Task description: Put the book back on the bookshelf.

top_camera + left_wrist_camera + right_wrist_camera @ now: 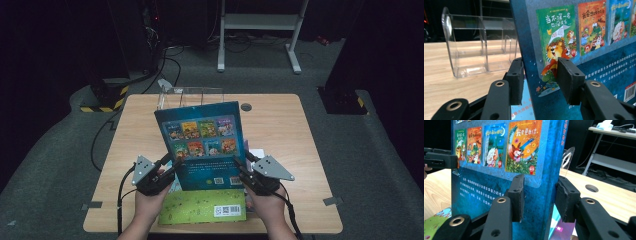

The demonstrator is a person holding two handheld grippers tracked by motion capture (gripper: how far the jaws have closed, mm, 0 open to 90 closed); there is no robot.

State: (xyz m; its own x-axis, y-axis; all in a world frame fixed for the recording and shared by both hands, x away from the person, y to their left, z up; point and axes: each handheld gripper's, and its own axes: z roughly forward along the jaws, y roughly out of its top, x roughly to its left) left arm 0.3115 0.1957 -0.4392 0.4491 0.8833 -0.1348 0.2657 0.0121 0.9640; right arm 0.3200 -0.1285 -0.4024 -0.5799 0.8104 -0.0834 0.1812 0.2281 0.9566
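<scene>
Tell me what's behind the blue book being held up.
Behind the blue book stands a clear plastic rack on the table; its top and left end show. Its lower part and what it holds are covered. Both grippers, left and right, clamp the book's edges.

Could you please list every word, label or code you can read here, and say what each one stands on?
"我是更自信": orange thumbnail cover on the blue book.
"当不了第一名也没关系", partly unsure: green thumbnail cover.
Book's white paragraph: too small.
Barcode, QR codes: unreadable.
Green book label: unreadable.
</scene>
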